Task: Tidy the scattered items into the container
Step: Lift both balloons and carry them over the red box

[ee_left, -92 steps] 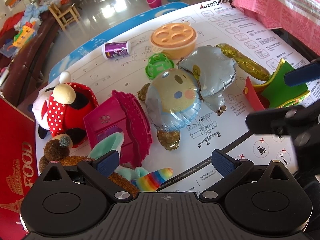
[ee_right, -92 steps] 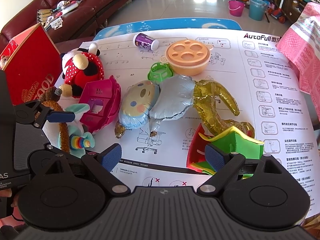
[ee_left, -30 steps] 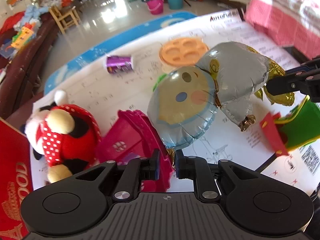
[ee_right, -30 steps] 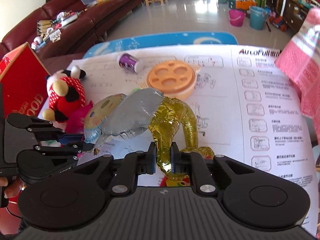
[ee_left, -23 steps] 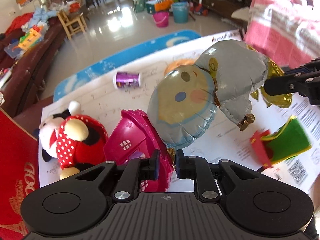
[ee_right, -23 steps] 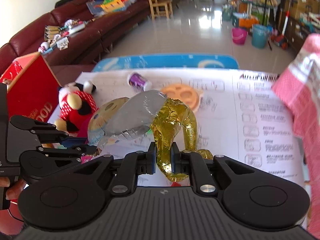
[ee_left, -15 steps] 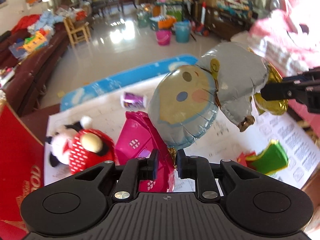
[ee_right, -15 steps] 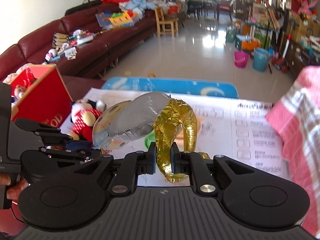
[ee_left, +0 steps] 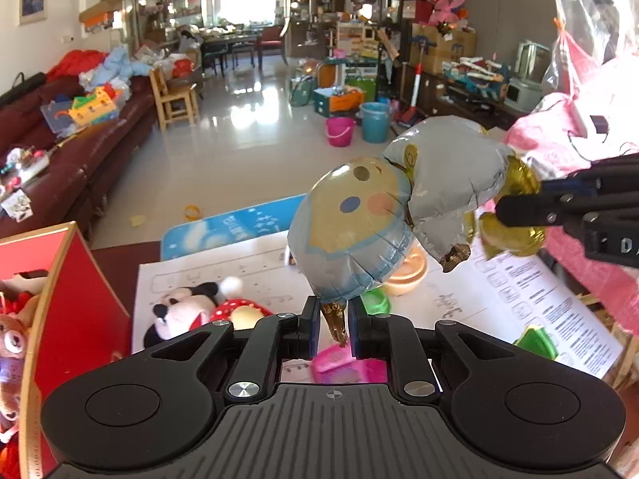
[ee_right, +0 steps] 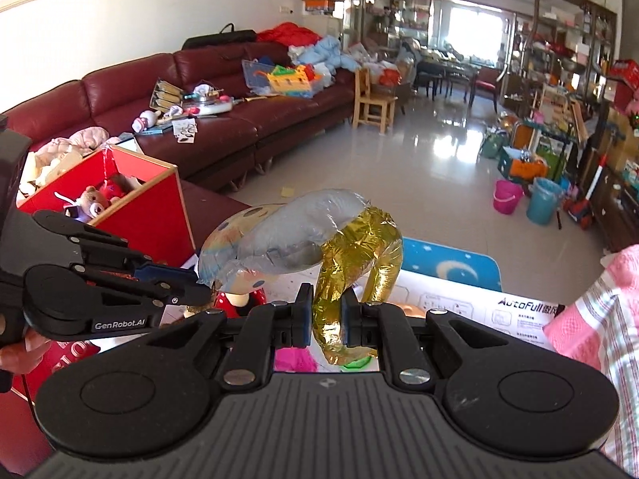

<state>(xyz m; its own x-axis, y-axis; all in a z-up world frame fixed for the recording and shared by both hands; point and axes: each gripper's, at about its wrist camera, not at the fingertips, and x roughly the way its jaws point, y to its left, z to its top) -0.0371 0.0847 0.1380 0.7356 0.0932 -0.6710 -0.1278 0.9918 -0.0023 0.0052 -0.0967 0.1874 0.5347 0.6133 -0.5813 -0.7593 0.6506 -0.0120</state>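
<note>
Now | foil balloon [ee_left: 359,215] raised off table | both grippers clamped

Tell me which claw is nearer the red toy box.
Left. The left claw pinches the foil balloon at its head end, on the side of the red toy box. The right claw grips its gold leg, farther from the box.

Left gripper [ee_left: 334,329] clamped on gold tail of foil balloon [ee_left: 359,219], held clear above counter [ee_left: 531,291]. Right gripper [ee_left: 499,209] entering from right edge, pinching gold end of same balloon. Below on counter: mouse plush [ee_left: 187,311], orange container [ee_left: 407,275], green cup [ee_left: 375,303], pink toy [ee_left: 339,363]. Red box [ee_left: 76,291] at left, bear plush [ee_left: 10,347] inside.
</note>
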